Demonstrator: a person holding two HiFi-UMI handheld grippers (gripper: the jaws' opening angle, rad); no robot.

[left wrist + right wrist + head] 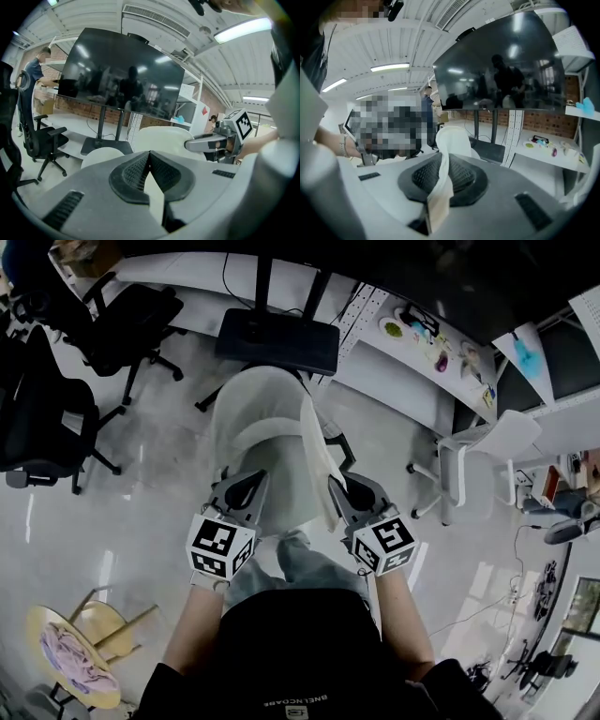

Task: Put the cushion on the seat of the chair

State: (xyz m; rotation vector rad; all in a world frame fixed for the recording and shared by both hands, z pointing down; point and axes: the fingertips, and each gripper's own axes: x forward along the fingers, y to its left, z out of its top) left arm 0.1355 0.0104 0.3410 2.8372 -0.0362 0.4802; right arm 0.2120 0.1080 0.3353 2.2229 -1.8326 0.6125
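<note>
Currently the cushion [317, 460] hangs above the white chair [248, 409], at twelve o'clock from both grippers. The right gripper [341, 489] is clamped on its four o'clock edge, and the left gripper [244, 489] pinches its eight o'clock edge.

Cream cushion [272, 456], plain all over; left gripper [242, 486] and right gripper [354, 491] grey, their ridged pads [133, 173] black; marker cubes [221, 546] black squares on white; office chairs [131, 320] black; floor [159, 493] glossy pale grey; stool [89, 634] yellow, with a lilac cloth [70, 657]; screen [122, 75] black; brick wall [539, 121] reddish-brown.
</note>
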